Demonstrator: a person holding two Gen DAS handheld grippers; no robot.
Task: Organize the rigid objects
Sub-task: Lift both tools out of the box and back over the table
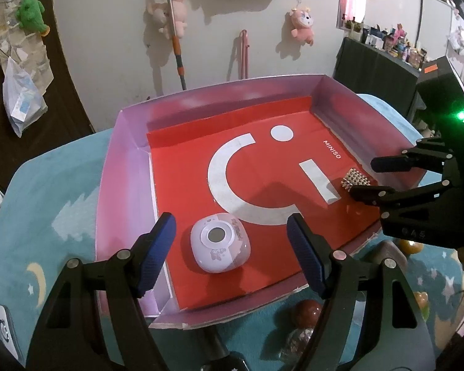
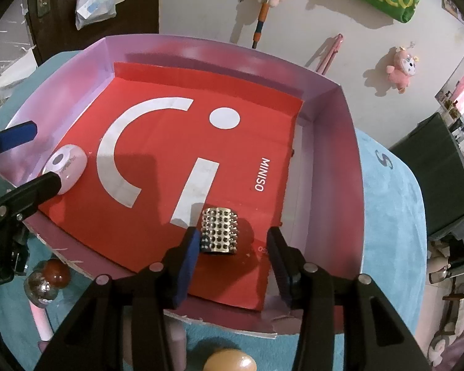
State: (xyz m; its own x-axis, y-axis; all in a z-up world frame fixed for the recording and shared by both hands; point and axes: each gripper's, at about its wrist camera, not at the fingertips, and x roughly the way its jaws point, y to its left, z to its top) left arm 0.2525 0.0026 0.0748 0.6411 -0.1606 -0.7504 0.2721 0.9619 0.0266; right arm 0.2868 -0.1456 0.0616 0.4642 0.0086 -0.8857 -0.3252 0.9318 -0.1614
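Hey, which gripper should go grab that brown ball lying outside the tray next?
Probably the left gripper. The brown ball lies just outside the tray beside its right finger. Its jaws stand open, clear of the white case, so nothing is held.

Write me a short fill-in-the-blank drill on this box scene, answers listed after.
1. The box has a ____ floor.
2. The word printed on that floor is ____.
3. The studded cuff lies between the fingers of the ____ gripper.
4. The left gripper straddles the ____ case.

Answers: red; MINISO; right; white
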